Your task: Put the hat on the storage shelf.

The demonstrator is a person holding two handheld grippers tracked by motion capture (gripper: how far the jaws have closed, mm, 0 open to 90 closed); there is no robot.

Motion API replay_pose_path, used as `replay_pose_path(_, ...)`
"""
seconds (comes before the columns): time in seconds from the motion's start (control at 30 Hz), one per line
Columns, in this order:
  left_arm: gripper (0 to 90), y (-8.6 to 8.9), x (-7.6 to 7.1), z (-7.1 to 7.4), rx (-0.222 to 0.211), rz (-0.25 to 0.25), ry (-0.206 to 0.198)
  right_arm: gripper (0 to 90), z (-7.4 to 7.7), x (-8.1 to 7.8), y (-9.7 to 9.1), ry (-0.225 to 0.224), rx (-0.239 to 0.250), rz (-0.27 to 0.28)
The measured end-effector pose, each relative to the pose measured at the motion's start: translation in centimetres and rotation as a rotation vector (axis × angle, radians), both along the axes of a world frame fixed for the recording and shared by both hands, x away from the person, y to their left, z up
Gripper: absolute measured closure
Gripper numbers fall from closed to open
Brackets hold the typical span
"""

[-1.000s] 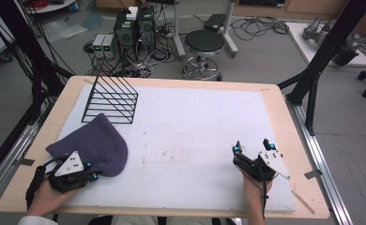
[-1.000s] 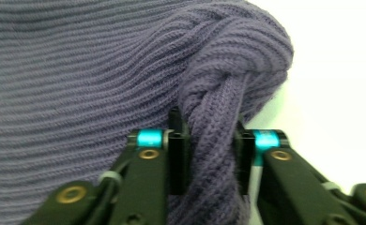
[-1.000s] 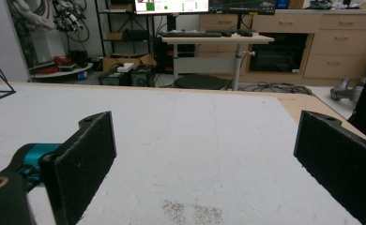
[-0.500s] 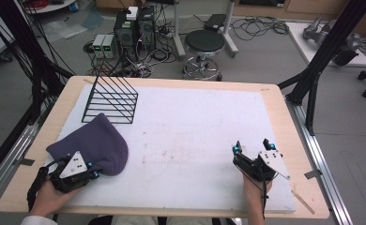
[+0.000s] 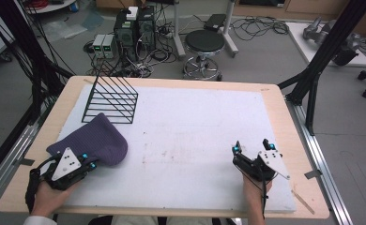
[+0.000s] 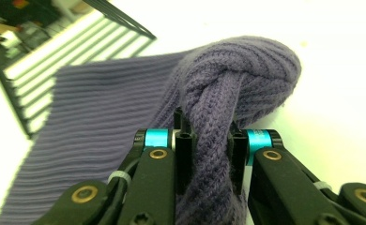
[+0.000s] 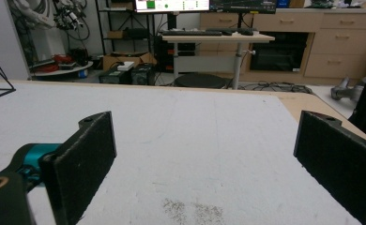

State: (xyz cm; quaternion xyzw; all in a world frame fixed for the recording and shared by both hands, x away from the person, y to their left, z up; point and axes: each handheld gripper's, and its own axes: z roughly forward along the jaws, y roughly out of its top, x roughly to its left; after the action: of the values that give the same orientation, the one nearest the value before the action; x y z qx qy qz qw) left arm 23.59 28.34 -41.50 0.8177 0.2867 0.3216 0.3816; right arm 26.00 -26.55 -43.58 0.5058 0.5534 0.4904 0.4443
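purple knit beanie (image 5: 93,140), soft and limp, lies at the white mat's (image 5: 195,126) left by a black wire rack (image 5: 110,96), its bunched edge pinched by the left gripper (image 6: 208,140), a sound hold, while the right gripper (image 5: 252,149) waits agape.

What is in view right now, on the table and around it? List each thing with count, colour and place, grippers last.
knitted hat: one, purple, near-left of the table, a fold pinched in the left gripper's jaws.
wire rack: one, black, far-left corner of the mat, just beyond the hat.
mat: one, white, covering most of the table top.
table: one, light wood, its edge showing round the mat.
stool: one, black seat, on the floor beyond the table.
computer boxes: about two, dark, on the floor beyond the rack.
left gripper: one, black with teal, near-left, shut on the hat.
right gripper: one, black with teal, near-right, jaws open over bare mat.
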Motion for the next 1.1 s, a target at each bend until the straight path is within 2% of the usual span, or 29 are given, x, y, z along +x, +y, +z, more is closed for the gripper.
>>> replay_pose_path(0.1,79.0,-0.2,-0.1,0.4,0.016,0.011,-0.016,5.2,0.0,0.0,0.1,0.004,0.005,0.0)
replay_pose_path(0.13,79.0,-0.4,-0.2,0.6,0.019,0.024,-0.036,5.2,0.0,0.0,0.1,0.002,0.002,0.001)
replay_pose_path(0.23,79.0,-0.5,-0.1,1.2,0.003,0.048,-0.072,5.2,0.0,-0.1,0.1,0.0,0.001,-0.007)
replay_pose_path(0.27,79.0,-0.6,0.1,1.3,-0.017,0.049,-0.075,5.2,0.0,-0.2,0.1,0.001,0.001,-0.009)
replay_pose_path(0.3,78.9,-0.5,0.2,1.5,-0.021,0.045,-0.071,5.2,0.0,-0.2,0.1,0.0,-0.001,-0.009)
replay_pose_path(0.5,78.9,-1.0,0.6,2.9,-0.036,0.031,-0.114,5.2,0.0,-0.1,0.3,0.001,-0.006,-0.007)
replay_pose_path(0.67,78.8,-1.3,1.0,4.6,-0.067,0.021,-0.151,5.2,0.0,-0.2,0.4,0.002,-0.007,-0.003)
replay_pose_path(0.7,78.8,-1.4,1.1,5.4,-0.083,0.016,-0.169,5.2,0.0,-0.3,0.5,0.003,-0.001,-0.005)
replay_pose_path(0.73,78.8,-1.4,1.1,5.4,-0.083,0.016,-0.169,5.2,0.0,-0.2,0.4,-0.004,-0.011,-0.004)
replay_pose_path(0.83,78.5,-1.5,1.1,6.7,-0.113,-0.007,-0.188,5.2,0.0,-0.2,0.4,0.0,-0.005,-0.004)
replay_pose_path(0.93,78.5,-1.9,0.9,7.6,-0.134,-0.016,-0.226,5.2,0.1,-0.2,0.4,-0.004,0.003,-0.005)
replay_pose_path(1.1,78.5,-2.8,0.5,8.5,-0.166,-0.016,-0.295,5.2,0.2,-0.3,0.7,-0.013,0.001,0.009)
